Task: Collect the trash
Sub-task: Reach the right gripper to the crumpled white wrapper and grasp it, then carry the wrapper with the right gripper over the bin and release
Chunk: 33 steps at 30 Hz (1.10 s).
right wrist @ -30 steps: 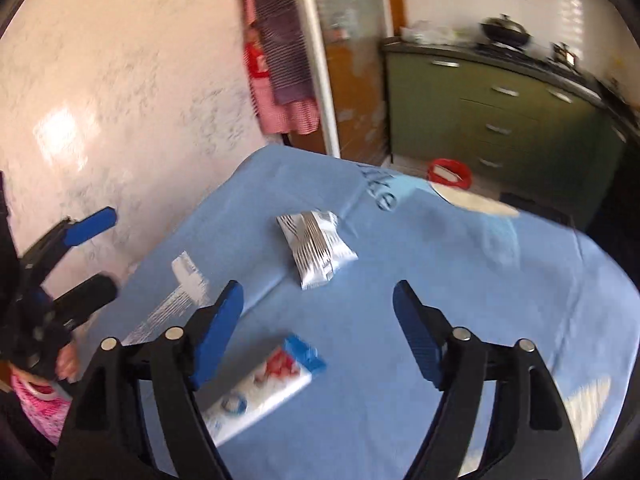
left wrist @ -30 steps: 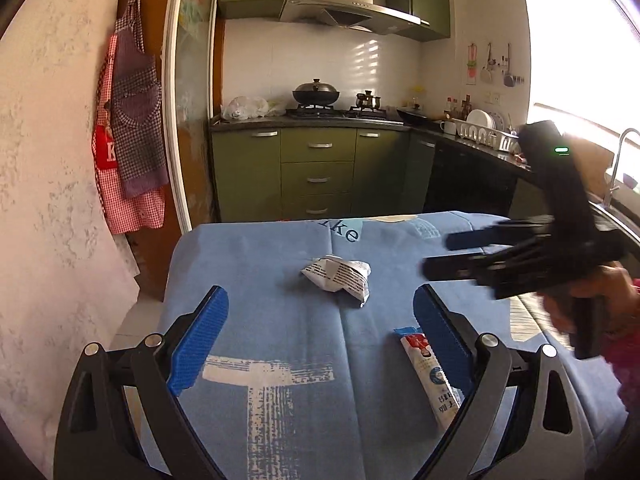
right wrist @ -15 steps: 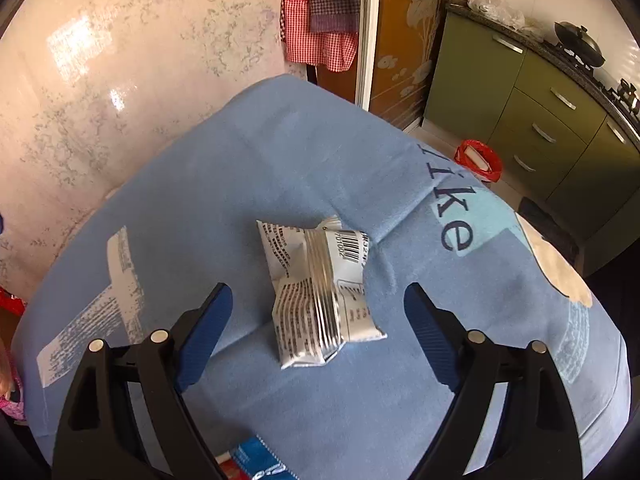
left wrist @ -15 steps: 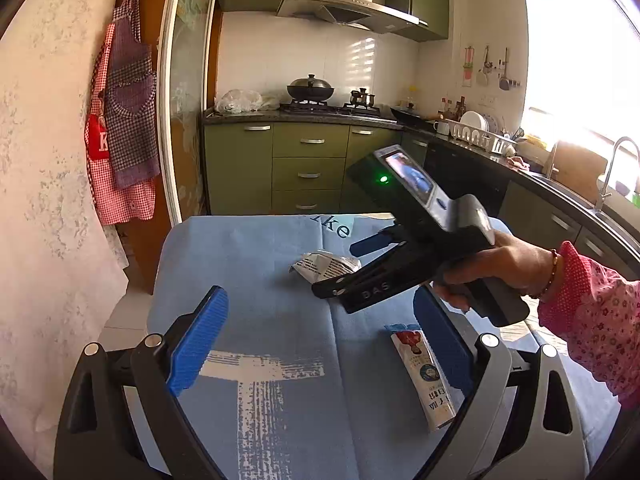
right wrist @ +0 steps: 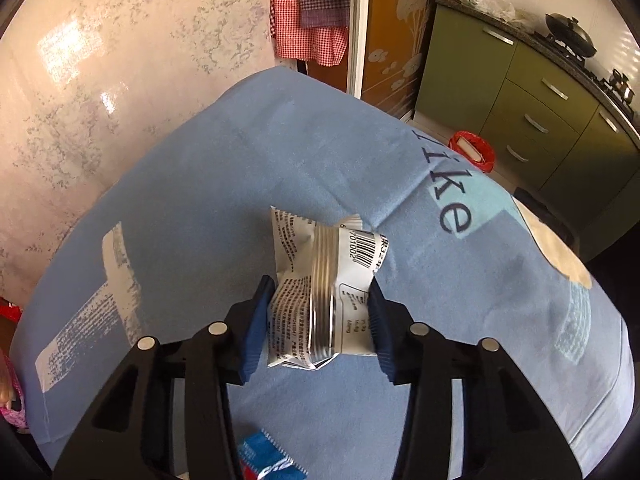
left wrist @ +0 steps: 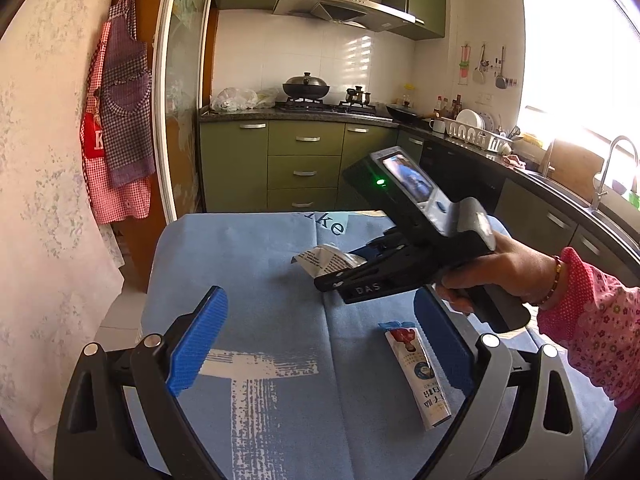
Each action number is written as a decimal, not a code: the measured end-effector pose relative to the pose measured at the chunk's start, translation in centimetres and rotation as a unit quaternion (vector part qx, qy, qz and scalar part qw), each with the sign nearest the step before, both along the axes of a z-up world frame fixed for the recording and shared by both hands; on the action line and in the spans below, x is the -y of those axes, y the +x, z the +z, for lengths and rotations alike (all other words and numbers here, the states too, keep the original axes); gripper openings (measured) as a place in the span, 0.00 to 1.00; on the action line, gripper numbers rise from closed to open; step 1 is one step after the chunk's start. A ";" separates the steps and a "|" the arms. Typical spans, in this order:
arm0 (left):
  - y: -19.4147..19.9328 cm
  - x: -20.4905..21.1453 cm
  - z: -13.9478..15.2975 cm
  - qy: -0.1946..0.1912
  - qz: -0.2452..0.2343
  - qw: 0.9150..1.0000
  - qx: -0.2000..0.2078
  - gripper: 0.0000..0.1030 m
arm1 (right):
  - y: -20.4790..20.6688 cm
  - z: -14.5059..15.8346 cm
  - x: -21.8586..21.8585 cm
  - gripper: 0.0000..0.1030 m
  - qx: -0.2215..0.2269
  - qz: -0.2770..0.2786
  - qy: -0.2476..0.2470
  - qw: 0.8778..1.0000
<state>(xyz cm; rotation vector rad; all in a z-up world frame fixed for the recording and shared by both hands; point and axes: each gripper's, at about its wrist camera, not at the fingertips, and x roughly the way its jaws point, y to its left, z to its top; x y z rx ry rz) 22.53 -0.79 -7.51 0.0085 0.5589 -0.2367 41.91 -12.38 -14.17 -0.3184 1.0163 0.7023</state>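
Kitchen: green cabinets (left wrist: 306,160), range hood, a wok (left wrist: 306,87) on the stove, checked aprons (left wrist: 120,120) hanging by a glass door. Work surface is a table under a blue cloth (left wrist: 260,264) with white print and the letters "ike".

Right gripper (right wrist: 318,312): both blue pads pressed against the sides of a silver-white snack wrapper (right wrist: 320,280), clamped on it. The wrapper is crumpled, barcode side up, and sits roughly mid-cloth. Can't tell whether it's lifted clear or touching the cloth. In the left wrist view the same gripper (left wrist: 344,272) reaches in from the right, held in a hand (left wrist: 500,272) with a pink floral sleeve, green LED lit on the body; the wrapper (left wrist: 320,258) shows at its tips.

Left gripper (left wrist: 320,344): blue pads wide apart, nothing between them, hovering over the near part of the cloth.

2nd trash item: a long white packet (left wrist: 416,372) with a blue end and red print, flat on the cloth just inside the left gripper's right pad, nearer the camera than the wrapper. Its blue end (right wrist: 268,460) shows at the bottom edge of the right wrist view.

Red bag (right wrist: 472,150) on the floor beyond the far table edge, by the cabinets.
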 end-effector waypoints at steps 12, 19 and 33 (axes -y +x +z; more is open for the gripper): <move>0.0 0.8 -0.5 0.011 -0.013 1.000 -0.003 0.90 | -10.8 4.4 13.0 0.43 0.033 -0.130 0.086 0.987; 0.1 1.8 -0.8 0.019 -0.030 0.999 -0.008 0.90 | -20.4 4.3 28.7 0.44 0.056 -0.320 0.058 0.944; 0.4 3.2 -1.7 0.031 -0.048 0.998 -0.022 0.90 | -27.8 -1.6 43.0 0.61 0.024 -0.514 -0.026 0.857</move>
